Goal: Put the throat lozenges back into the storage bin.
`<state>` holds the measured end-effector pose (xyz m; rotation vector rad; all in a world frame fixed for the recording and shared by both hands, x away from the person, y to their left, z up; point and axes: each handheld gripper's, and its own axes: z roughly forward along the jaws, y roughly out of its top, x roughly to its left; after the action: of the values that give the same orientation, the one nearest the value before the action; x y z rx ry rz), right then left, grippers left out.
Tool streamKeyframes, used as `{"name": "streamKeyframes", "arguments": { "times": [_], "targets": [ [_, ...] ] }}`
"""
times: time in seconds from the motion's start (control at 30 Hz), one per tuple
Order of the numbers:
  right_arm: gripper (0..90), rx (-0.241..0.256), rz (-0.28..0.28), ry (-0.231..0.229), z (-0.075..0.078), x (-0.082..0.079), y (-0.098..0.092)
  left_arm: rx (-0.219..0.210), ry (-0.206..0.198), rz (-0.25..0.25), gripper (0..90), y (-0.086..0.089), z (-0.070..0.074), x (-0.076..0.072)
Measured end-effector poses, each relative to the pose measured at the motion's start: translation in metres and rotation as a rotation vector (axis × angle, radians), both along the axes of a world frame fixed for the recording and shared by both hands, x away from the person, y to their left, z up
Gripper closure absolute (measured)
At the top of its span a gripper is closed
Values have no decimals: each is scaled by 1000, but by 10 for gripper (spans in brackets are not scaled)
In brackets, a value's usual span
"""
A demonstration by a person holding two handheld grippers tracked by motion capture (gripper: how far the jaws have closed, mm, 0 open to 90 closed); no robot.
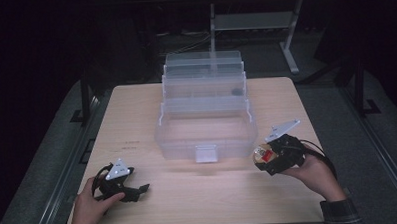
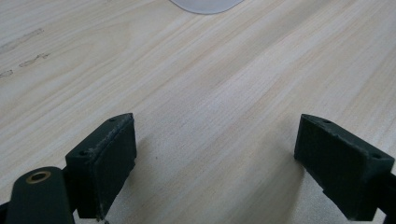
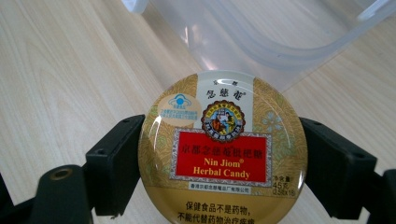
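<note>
two grippers over a pale wooden table (image 1: 136, 119), one per hand.

high view: clear plastic box (image 1: 205, 112) sits mid-table, its tiered trays fanned open toward the far edge, front latch facing the person. left gripper (image 1: 137, 189) low at the near left of the table, held by the left hand (image 1: 89, 206), jaws apart, nothing between them, well apart from the box. right gripper (image 1: 262, 158) at the near right, held by the right hand (image 1: 316, 175), just beside the box's front right corner. round tin (image 1: 264, 154) sits in its jaws, gold with a red patch, raised off the table and tilted so its lid faces the camera. grey plate on top of each gripper.

left gripper view: both black jaws spread wide over bare wood grain. a rounded bit of the box (image 2: 205, 4) shows at the top edge, well ahead of the jaws. faint marks on the wood at upper left.

right gripper view: right gripper (image 3: 222, 163) clamped on the tin (image 3: 224, 149), one jaw pressing each side of its rim. lid reads "nin jiom herbal candy" on a red label, gold pattern around it, small blue-and-white emblem at upper left. box (image 3: 261, 37) wall and curved rim lie just beyond the tin; whether they touch, cannot tell.
</note>
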<state>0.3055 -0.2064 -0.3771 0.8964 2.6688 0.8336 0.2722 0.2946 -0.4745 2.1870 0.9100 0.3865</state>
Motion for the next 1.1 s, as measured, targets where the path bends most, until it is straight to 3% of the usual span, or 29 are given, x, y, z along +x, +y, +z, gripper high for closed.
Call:
{"name": "streamKeyframes", "arguments": {
  "times": [1.1],
  "targets": [
    [196, 18, -33, -27, 30, 26, -2, 2, -2, -1, 119, 0, 0, 0]
  ]
}}
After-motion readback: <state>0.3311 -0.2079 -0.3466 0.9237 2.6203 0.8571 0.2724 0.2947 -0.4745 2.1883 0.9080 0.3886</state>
